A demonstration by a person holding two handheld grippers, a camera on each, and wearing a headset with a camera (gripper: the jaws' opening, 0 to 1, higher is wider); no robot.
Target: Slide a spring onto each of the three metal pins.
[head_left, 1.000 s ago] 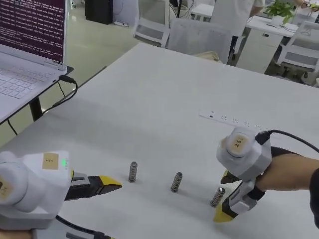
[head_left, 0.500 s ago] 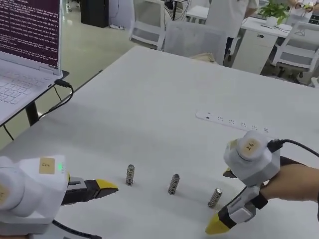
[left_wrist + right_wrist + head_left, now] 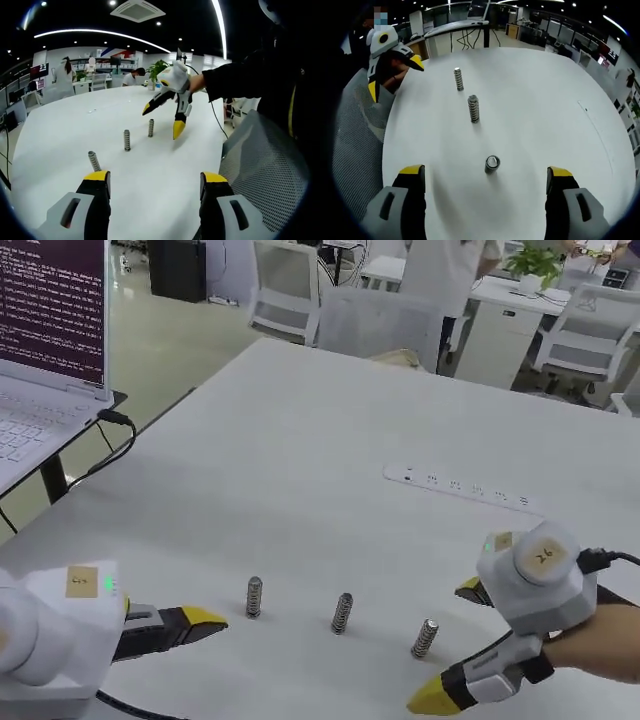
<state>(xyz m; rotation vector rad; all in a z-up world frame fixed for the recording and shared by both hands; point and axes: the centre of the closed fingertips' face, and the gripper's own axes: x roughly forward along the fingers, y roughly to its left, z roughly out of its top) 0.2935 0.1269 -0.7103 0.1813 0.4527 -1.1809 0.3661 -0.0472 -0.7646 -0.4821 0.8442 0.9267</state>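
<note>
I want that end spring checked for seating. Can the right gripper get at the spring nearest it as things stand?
Probably yes. The right gripper is open, the nearest spring stands just ahead, in line with the gap between its jaws, and nothing lies between them on the table.

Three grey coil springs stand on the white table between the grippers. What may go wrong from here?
The open right gripper sits close to the nearest grey metal coil spring; a sideways move may tip it. One jaw tip of the open left gripper is near the spring at the row's other end; drifting forward might knock it.
</note>
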